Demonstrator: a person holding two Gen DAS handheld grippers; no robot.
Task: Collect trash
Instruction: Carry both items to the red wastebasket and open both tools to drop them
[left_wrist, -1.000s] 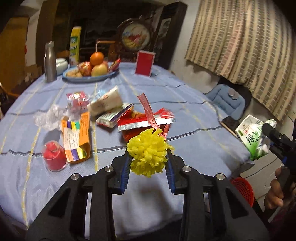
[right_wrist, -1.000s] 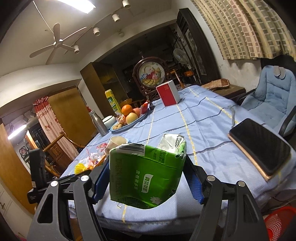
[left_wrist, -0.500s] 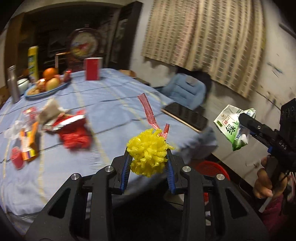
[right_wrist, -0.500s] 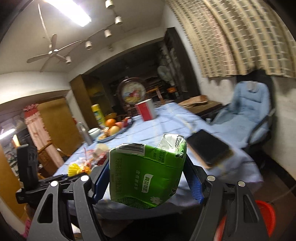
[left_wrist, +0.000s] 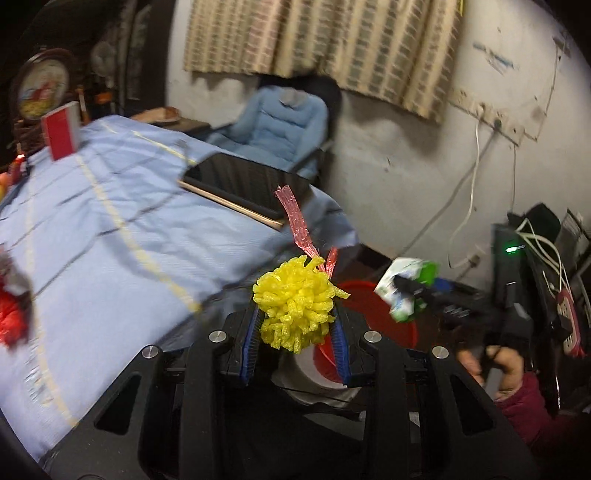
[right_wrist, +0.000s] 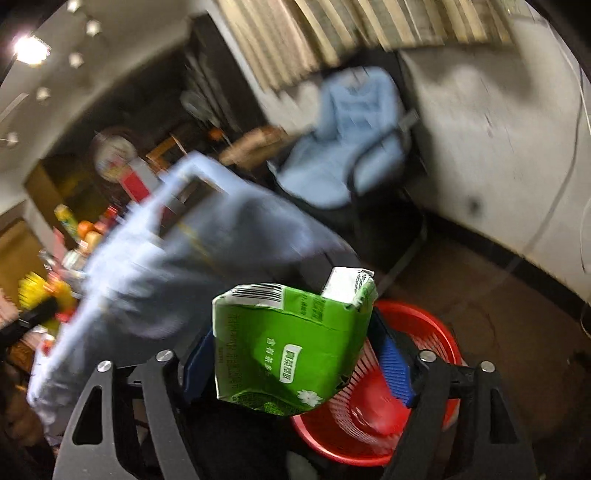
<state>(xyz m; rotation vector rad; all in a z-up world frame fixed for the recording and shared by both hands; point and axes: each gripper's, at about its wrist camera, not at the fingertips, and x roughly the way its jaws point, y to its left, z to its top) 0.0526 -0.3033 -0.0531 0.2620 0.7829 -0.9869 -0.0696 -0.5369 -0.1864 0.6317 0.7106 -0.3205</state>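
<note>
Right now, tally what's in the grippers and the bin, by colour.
Yellow: 1, the foam net ball, clamped in the left gripper.
Green: 1, the carton, between the opening jaws of the right gripper.
Red: 1, the basket on the floor below both.
Total: 3

- A scuffed white wall (left_wrist: 388, 147) fills three o'clock.
- A striped beige curtain (left_wrist: 332, 44) hangs at twelve.
- A padded light-blue chair (left_wrist: 280, 122) sits under it.
- A blue cloth-covered table (left_wrist: 110, 229) spreads at nine.
- The brown floor (right_wrist: 498, 306) is dark.
</note>
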